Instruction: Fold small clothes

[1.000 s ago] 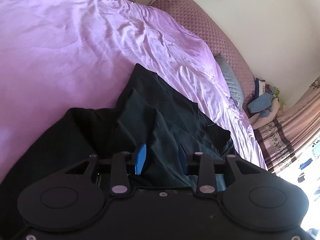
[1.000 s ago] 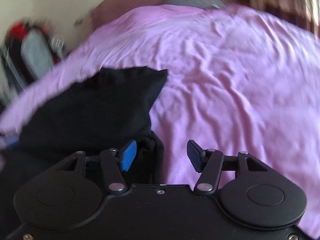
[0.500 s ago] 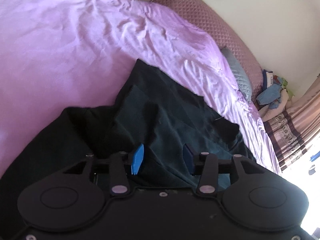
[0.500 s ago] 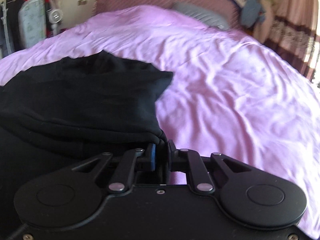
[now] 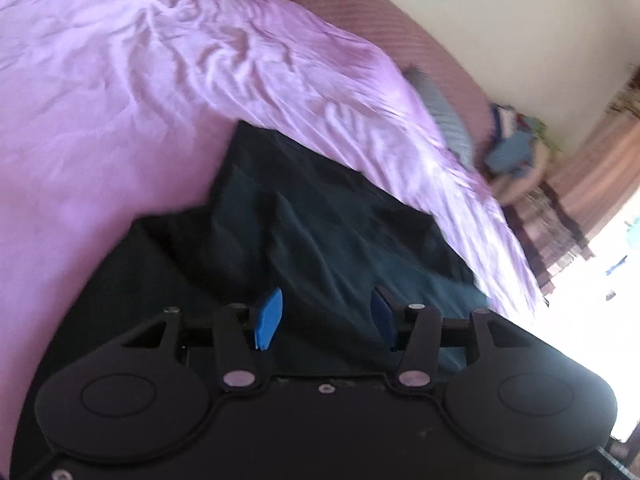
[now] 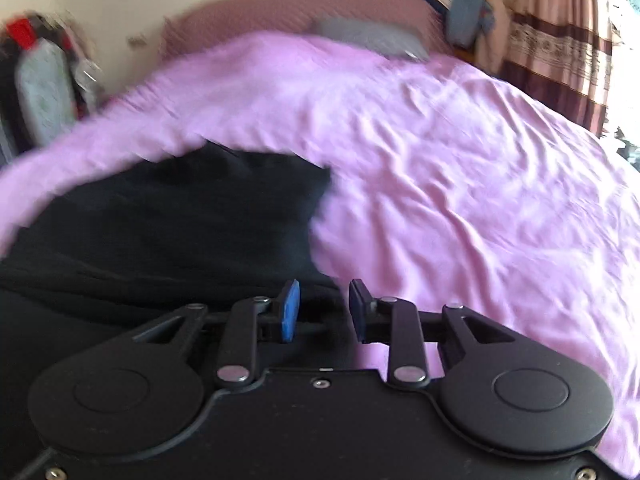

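A dark, nearly black garment lies partly folded on the purple bed sheet. My left gripper is open, its blue pads hovering over the garment's near part with cloth between the fingers but not pinched. In the right wrist view the same garment lies at the left, its folded corner pointing right. My right gripper is open with a narrow gap, right at the garment's near right edge on the sheet.
A quilted mauve headboard and a grey pillow lie at the far end. A pile of clothes and striped curtains stand by the bright window. Hanging items are at the left wall.
My right gripper shut on the garment's edge half a second ago and has now opened again. My left gripper opened slightly wider and shifted over the garment.
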`<state>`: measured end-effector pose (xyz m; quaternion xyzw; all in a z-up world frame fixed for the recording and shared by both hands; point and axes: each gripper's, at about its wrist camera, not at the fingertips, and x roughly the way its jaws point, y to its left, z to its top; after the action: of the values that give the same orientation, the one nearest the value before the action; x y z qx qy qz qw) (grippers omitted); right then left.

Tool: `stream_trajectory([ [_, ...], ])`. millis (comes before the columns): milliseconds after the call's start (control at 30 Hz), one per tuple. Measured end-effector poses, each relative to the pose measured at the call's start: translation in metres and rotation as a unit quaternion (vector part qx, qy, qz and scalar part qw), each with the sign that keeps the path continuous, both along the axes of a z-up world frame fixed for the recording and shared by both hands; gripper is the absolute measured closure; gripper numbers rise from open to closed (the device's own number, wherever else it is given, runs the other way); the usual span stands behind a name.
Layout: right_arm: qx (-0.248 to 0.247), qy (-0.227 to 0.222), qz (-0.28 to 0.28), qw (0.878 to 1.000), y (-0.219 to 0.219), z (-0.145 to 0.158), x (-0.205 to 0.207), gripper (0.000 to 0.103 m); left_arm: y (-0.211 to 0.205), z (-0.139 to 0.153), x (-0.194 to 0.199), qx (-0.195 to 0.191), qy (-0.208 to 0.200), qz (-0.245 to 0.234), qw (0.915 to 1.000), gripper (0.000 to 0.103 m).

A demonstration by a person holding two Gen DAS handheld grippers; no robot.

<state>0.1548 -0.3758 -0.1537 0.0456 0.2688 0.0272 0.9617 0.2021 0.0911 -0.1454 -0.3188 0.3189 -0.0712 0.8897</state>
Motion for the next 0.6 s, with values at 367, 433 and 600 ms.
stream_trajectory([
  [367, 0.042, 0.055, 0.148, 0.987, 0.101, -0.033, -0.128, 0.058, -0.030, -0.037, -0.153, 0.028, 0.073, -0.063, 0.9949, 0.047],
  [433, 0.024, 0.085, 0.121, 0.989, 0.102, -0.051, -0.135, 0.059, -0.025, -0.049, -0.167, 0.025, 0.078, -0.048, 0.9954, 0.047],
  [600, 0.029, 0.096, 0.063, 0.993, 0.070, -0.062, -0.155, 0.069, -0.009, -0.053, -0.186, 0.007, 0.094, -0.031, 0.9950, 0.047],
])
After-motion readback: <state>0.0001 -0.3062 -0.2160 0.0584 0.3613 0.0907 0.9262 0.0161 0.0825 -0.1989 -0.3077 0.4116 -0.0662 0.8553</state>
